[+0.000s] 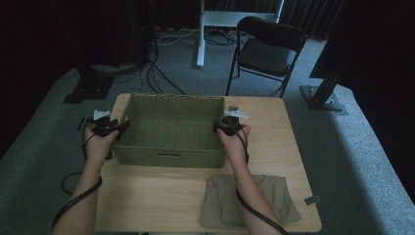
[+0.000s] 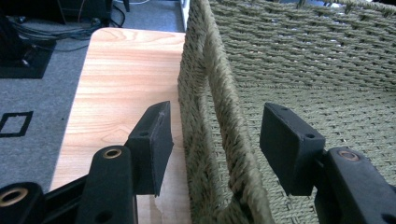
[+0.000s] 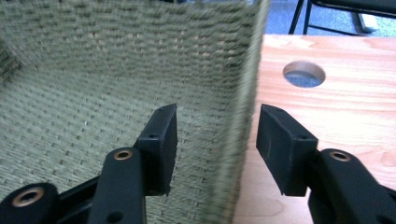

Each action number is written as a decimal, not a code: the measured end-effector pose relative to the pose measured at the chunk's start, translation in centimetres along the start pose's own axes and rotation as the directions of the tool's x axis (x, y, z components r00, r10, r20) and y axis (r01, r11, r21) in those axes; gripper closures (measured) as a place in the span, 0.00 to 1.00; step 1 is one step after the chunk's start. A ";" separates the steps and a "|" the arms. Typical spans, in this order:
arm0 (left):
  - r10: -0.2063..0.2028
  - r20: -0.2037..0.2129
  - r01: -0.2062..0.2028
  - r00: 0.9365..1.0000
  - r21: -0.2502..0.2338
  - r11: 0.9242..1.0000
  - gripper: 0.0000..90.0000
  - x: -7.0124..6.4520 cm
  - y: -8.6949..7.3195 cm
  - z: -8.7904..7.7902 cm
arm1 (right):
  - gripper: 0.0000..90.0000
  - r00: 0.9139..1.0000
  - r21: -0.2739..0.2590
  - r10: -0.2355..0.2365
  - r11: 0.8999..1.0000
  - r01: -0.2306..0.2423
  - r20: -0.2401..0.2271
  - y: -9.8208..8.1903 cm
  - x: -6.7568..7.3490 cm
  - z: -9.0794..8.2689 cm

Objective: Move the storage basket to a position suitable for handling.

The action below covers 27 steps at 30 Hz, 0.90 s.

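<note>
Folded khaki cloth (image 1: 249, 200) lies at the near edge of the tabletop (image 1: 161, 196), just beside the person's right forearm. Beyond it, the woven green basket (image 1: 171, 128) sits mid-tabletop. Left gripper (image 2: 215, 147) straddles the basket's left wall, fingers (image 2: 152, 144) released, clear of the weave. Right gripper (image 3: 215, 147) straddles the right wall likewise, fingers (image 3: 280, 147) spread and not pressing.
</note>
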<state>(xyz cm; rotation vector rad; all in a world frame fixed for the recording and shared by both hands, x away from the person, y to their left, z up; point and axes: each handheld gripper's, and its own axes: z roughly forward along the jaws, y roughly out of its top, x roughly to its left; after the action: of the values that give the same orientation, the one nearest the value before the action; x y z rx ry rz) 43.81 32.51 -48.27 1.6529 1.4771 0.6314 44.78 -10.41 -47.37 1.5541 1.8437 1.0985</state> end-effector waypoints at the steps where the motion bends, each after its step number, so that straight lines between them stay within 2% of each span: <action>1: 0.012 0.003 -0.013 1.000 0.006 1.000 0.56 -0.1 -0.1 0.2 | 0.53 1.000 0.005 -0.001 1.000 0.001 -0.002 -0.1 0.2 0.2; 2: 0.031 0.005 -0.031 1.000 0.014 0.999 0.56 -0.2 -0.2 0.4 | 0.55 1.000 0.013 0.001 1.000 -0.001 0.006 -0.2 0.4 0.4; 4: 0.076 -0.004 -0.076 0.997 0.031 0.997 0.66 -0.4 -0.4 0.6 | 0.60 0.998 0.020 -0.033 0.999 0.032 0.046 -0.3 0.7 0.7; 5: 0.082 -0.012 -0.082 0.997 0.036 0.996 0.66 -0.4 -0.4 0.6 | 0.62 0.998 0.018 -0.036 0.999 0.035 0.058 -0.3 0.8 0.7; 6: 0.084 -0.014 -0.083 0.996 0.031 0.996 0.74 -0.4 -0.4 0.6 | 0.64 0.996 0.015 -0.037 0.999 0.036 0.079 -0.4 0.7 0.8; 8: 0.094 -0.022 -0.093 0.995 0.033 0.995 0.76 -0.5 -0.4 0.6 | 0.72 0.994 0.013 -0.028 1.000 0.026 0.103 -0.4 0.7 0.8; 9: 0.099 -0.025 -0.098 0.995 0.030 0.995 0.84 -0.5 -0.5 0.6 | 0.78 0.993 0.022 -0.026 0.999 0.024 0.114 -0.5 0.7 0.8; 12: 0.107 -0.031 -0.106 0.994 0.035 0.994 0.87 -0.6 -0.4 0.6 | 0.87 0.987 0.031 -0.049 0.999 0.045 0.152 -0.7 0.9 1.0; 14: 0.108 -0.036 -0.107 0.993 0.036 0.994 0.88 -0.7 -0.4 0.6 | 0.88 0.986 0.024 -0.046 0.999 0.043 0.160 -0.7 1.0 1.0; 17: 0.140 -0.051 -0.138 0.989 0.049 0.989 0.90 -0.9 -0.3 0.6 | 0.88 0.986 0.027 -0.057 0.998 0.053 0.157 -0.7 0.9 1.0; 27: 0.144 -0.048 -0.141 0.988 0.050 0.989 0.91 -2.3 -0.4 0.9 | 0.87 0.988 0.036 -0.059 0.998 0.054 0.145 -0.8 -0.4 0.5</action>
<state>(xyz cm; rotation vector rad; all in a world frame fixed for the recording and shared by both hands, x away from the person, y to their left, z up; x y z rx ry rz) 43.84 30.08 -48.78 1.8025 1.4288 0.7277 44.76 -10.68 -48.38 1.5472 1.8036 0.9093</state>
